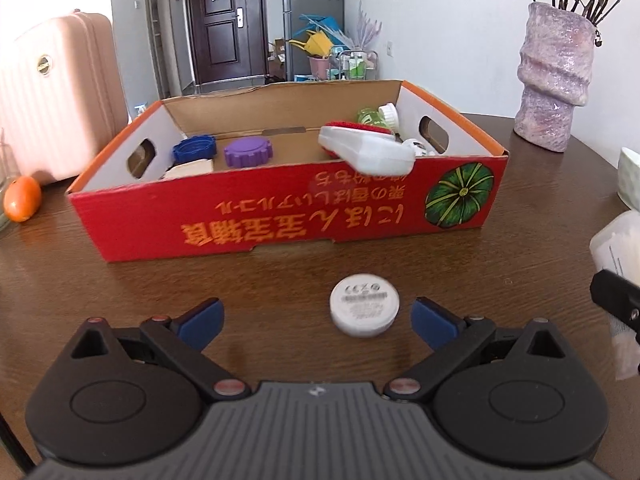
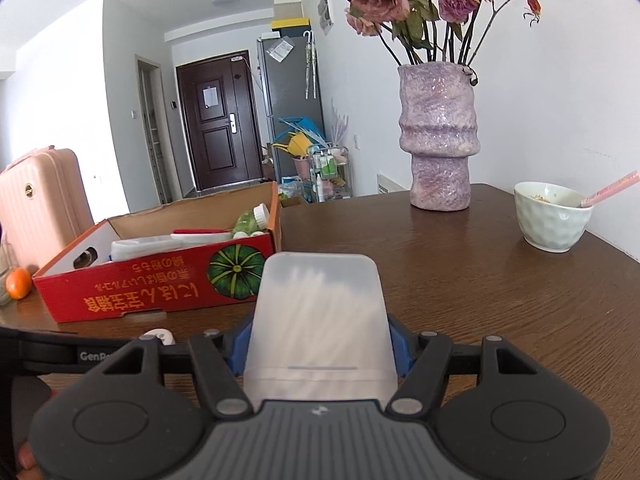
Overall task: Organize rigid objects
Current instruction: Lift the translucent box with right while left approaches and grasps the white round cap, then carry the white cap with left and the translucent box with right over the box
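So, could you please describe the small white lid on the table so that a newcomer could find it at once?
Start at the red cardboard box with the green pumpkin picture on the brown table. Just in front of its long red side lies a flat round white lid, alone on bare wood. Unlike the blue and purple lids inside the box, it is white with grey print.

The red cardboard box (image 1: 280,216) carried yellow Japanese characters printed upside down, with a green pumpkin picture at three o'clock of them. The black arm of the other gripper (image 2: 92,356) showed white letters "GenR", cut off. The white round lid (image 1: 364,305) bore print too blurred to read.
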A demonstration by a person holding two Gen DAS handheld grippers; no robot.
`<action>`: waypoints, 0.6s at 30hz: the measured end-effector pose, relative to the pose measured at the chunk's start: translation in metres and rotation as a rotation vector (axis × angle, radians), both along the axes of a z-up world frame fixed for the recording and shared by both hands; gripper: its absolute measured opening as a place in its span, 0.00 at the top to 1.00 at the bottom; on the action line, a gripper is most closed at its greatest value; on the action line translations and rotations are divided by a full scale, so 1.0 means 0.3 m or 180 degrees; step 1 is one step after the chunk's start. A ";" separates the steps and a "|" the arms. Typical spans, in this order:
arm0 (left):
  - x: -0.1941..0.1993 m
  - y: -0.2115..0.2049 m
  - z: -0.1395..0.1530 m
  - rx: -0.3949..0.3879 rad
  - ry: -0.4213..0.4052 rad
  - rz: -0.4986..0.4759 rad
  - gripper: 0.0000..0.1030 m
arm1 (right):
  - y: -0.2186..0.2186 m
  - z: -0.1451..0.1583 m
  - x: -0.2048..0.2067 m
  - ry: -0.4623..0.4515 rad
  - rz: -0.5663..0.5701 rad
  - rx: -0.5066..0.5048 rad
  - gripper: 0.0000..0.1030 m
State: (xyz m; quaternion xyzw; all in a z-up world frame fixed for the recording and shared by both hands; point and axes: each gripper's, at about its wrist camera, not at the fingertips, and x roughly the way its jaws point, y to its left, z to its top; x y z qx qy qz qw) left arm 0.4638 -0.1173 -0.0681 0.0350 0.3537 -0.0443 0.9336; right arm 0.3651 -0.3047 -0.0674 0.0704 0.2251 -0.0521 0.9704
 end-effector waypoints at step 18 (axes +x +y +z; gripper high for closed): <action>-0.018 0.014 0.002 -0.0119 -0.0020 -0.0150 0.61 | 0.028 -0.001 -0.015 -0.0021 0.0124 -0.0105 0.37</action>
